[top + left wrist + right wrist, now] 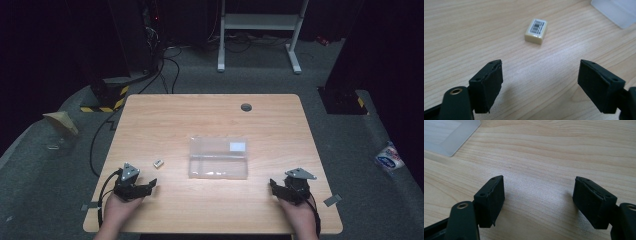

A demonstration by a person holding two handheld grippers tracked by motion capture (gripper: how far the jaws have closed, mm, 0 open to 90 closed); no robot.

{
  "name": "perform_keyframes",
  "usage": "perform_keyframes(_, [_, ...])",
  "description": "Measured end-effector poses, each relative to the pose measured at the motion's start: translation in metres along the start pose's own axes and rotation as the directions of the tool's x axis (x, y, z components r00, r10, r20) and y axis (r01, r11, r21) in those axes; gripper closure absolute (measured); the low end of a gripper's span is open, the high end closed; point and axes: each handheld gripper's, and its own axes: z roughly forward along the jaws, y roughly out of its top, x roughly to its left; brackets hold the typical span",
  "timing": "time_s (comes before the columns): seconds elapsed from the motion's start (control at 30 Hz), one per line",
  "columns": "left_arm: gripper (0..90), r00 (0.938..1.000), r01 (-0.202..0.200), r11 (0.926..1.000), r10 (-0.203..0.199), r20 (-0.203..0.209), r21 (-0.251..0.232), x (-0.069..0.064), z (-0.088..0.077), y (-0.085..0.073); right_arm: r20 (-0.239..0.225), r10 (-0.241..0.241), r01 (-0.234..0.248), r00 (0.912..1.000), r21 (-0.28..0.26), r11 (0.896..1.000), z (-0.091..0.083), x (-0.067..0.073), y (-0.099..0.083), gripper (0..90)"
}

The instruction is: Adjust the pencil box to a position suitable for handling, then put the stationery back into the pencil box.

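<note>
Left tongs [540, 82] gaping, eraser [536, 30] ahead, clear box [218, 158] (lid shut) beyond

A barcode label is seen on top of the eraser [536, 30]; its digits are too small to be read. A blank white label is carried by the clear box [218, 158]. No other text is legible.

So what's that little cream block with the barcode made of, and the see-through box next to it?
The small cream rectangular block looks like rubber or soft plastic, maybe an eraser: matte, rounded edges, a white barcode sticker on top. The clear rectangular box looks like thin frosted plastic: the wooden table shows through it, and it catches a dull shine. Both are guesses from looks alone.
</note>
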Motion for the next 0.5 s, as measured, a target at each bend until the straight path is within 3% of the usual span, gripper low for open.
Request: perform_keyframes(0.5, [23.7,1.0000,0.004,0.9996,-0.004,0.008,-0.029,-0.0046,-0.0015,0.0049,0.002,0.004,-0.004,1.0000,0.000,1.000,-0.0002,0.0003,-0.0002,25.4])
